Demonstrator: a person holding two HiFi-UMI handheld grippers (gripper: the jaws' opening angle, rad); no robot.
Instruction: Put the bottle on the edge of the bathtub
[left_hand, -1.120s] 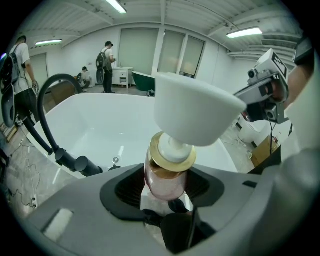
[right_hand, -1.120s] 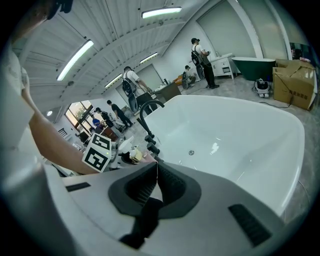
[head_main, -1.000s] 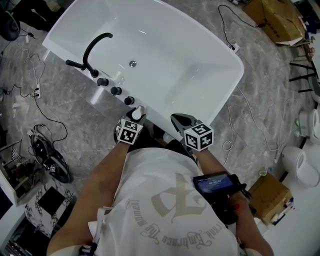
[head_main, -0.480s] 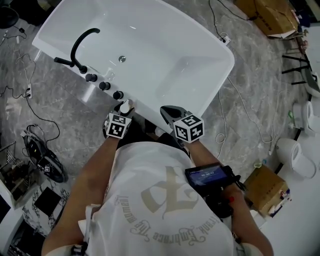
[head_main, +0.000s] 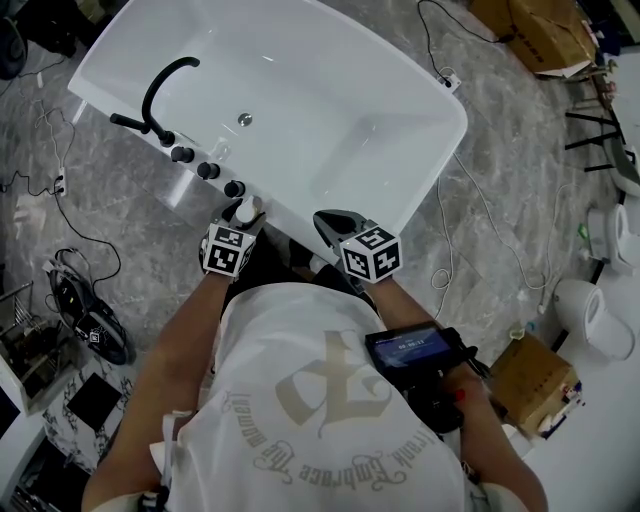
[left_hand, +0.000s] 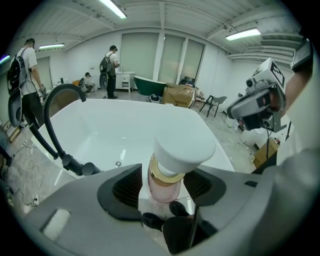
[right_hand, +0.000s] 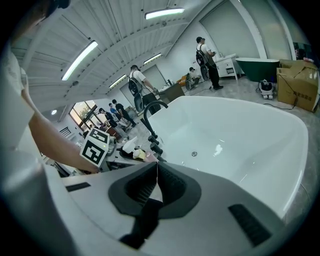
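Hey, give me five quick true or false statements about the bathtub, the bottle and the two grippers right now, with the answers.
1. The bottle has a white cap. True.
2. The right gripper holds the bottle. False: its jaws are shut together with nothing in them.
3. The left gripper is clamped tight on the bottle. False: its jaws have just been opening. The bottle stands upright between them on the rim of the bathtub, with the pads clear of it.
4. The faucet is black. True.
5. The bathtub is full of water. False: there is no water in it, and the drain shows bare.
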